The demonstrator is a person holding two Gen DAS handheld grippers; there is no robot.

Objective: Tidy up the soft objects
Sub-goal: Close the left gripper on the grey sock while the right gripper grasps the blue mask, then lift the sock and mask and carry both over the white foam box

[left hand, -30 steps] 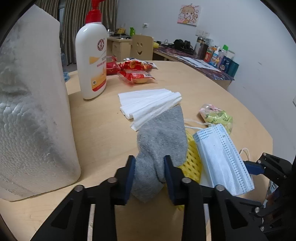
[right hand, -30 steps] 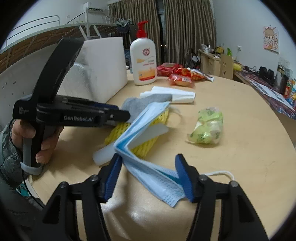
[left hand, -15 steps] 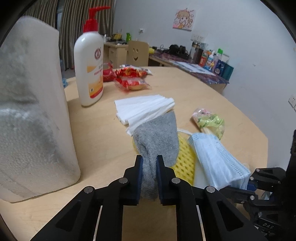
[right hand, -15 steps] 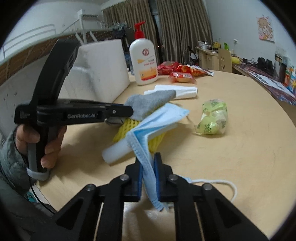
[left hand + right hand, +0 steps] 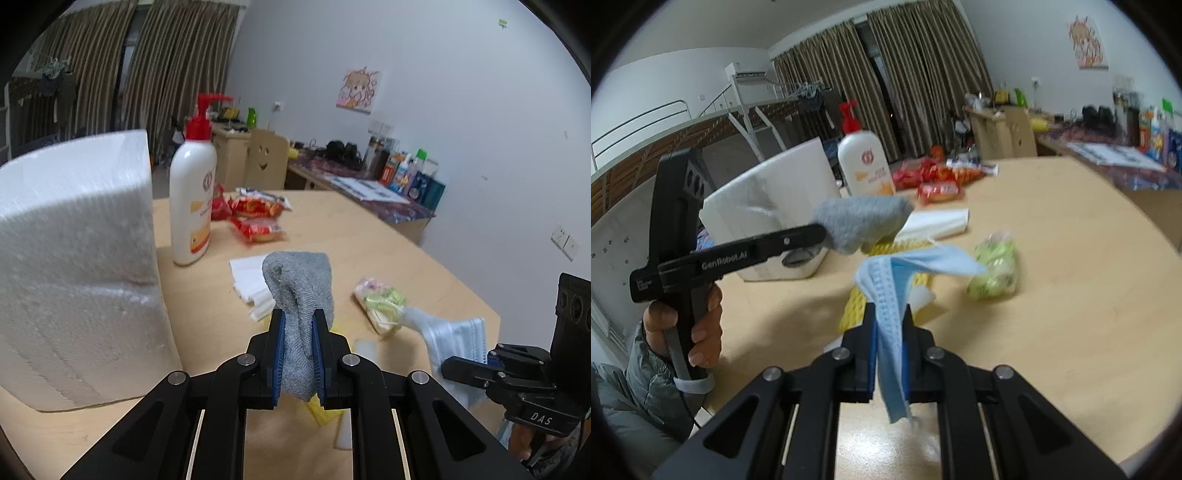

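Observation:
My left gripper (image 5: 298,321) is shut on a grey sock (image 5: 300,288) and holds it raised above the wooden table (image 5: 369,251); the sock also shows in the right wrist view (image 5: 860,221). My right gripper (image 5: 889,314) is shut on a light blue face mask (image 5: 897,273) and holds it lifted off the table; the mask also shows in the left wrist view (image 5: 454,332). A yellow foam net (image 5: 886,258) lies on the table under both. A stack of white foam sheets (image 5: 247,277) lies behind the sock.
A large white foam block (image 5: 74,266) stands at the left. A white pump bottle (image 5: 192,199) stands behind it, with red snack packets (image 5: 255,218) further back. A green-yellow wrapped packet (image 5: 993,273) lies right of the net. The table edge is at the right.
Both grippers closed, the left on the sock and the right on the mask, then lifted them off the table. The yellow net stayed on the table.

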